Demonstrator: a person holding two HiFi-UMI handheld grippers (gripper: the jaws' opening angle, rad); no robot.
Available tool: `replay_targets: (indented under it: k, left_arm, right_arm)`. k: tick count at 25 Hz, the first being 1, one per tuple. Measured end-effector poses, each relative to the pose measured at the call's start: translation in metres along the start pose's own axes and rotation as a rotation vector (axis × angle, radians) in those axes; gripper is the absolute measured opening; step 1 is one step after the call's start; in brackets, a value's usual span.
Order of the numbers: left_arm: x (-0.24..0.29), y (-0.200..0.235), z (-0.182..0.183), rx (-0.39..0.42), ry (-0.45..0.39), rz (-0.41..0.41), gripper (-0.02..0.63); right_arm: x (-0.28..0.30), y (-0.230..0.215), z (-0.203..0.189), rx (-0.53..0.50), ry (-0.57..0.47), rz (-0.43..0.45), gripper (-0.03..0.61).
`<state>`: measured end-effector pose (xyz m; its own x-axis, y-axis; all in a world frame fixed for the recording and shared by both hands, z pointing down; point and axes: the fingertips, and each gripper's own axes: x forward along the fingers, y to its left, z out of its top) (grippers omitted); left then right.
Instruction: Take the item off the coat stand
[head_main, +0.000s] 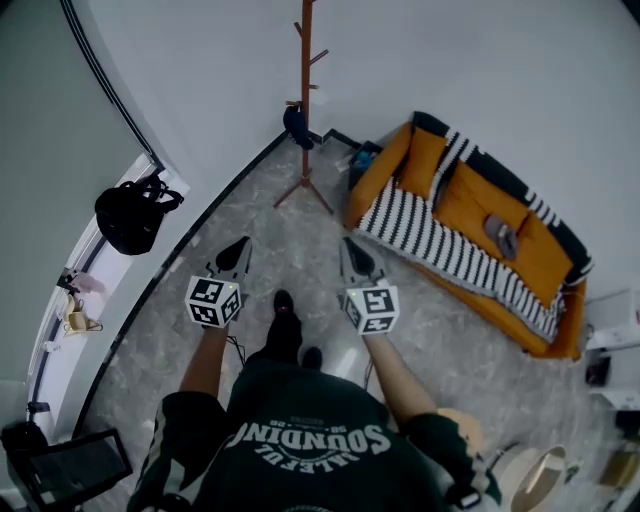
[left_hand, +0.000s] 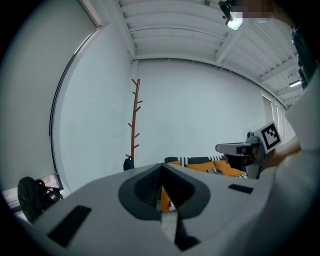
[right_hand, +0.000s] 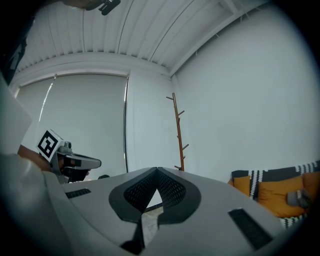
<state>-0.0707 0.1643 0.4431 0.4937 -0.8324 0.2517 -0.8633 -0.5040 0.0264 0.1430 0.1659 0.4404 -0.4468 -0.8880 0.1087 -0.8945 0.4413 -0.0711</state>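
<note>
Well ahead of left gripper (head_main: 239, 247), dark item (head_main: 296, 124)

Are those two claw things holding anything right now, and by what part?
Nothing is held. The left gripper and right gripper are both shut and empty; the dark item hangs on the coat stand, well ahead of them.

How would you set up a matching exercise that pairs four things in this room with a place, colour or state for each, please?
Things:
1. coat stand
2. dark item
3. sofa
4. black bag

Descriptions:
A. resting on the window ledge at the left
B. hanging low on the stand
C. tall, brown, upright
D. mostly orange

Pairs: 1-C, 2-B, 3-D, 4-A
</note>
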Motion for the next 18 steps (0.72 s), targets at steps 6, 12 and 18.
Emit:
replay_targets:
  k: [6,12,18]
  left_arm:
    - [0.022,0.013,0.001,-0.011,0.005,-0.006,0.000]
    - [0.065,0.042,-0.002,-0.036,0.015,-0.008,0.000]
    - [0.122,0.096,0.008,-0.051,0.012,-0.002,0.000]
  right_arm:
    - [0.022,-0.008,-0.001,0.020,-0.002,0.002,-0.002]
    - [0.069,-0.021,-0.004,0.011,0.021,0.012,-0.002]
    - [0.144,-0.037,0.005,-0.014,0.050,0.024,-0.002]
